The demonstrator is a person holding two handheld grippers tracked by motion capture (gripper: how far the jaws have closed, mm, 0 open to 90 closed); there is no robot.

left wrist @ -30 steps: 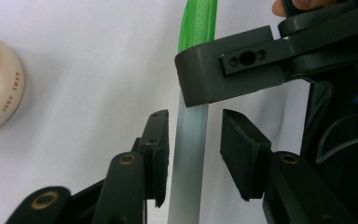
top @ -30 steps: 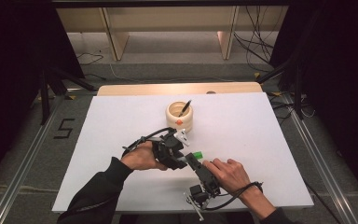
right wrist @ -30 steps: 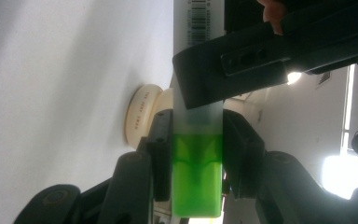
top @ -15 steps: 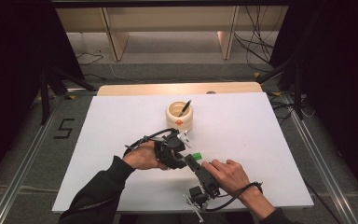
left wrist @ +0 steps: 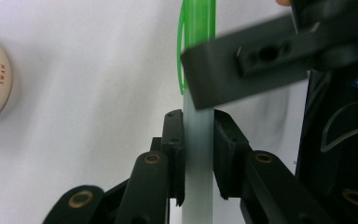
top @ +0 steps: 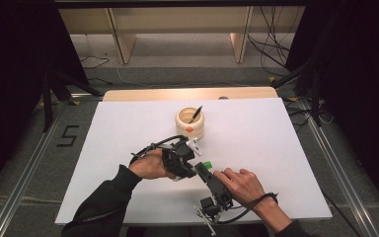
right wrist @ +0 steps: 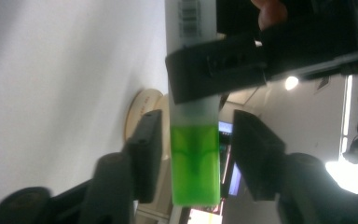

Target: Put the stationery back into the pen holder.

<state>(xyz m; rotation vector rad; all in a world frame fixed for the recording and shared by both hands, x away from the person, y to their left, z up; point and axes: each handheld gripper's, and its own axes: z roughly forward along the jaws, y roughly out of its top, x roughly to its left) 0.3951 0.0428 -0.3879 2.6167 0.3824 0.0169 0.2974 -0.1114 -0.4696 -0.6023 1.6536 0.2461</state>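
The left tool [left wrist: 198, 154] clamps the marker's barrel [left wrist: 198, 177] steady, so the right tool [right wrist: 193, 154], jaws wide beside the green cap [right wrist: 195, 170], can probably grip it.

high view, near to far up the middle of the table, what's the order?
Right tool → green pen cap → cream cup with a dark pen in it → bare wooden strip of table → wooden shelf legs on the floor.

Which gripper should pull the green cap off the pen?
Probably the right gripper. Its jaws stand open on either side of the green cap, not touching it. The left gripper is shut on the pen barrel, holding it steady.
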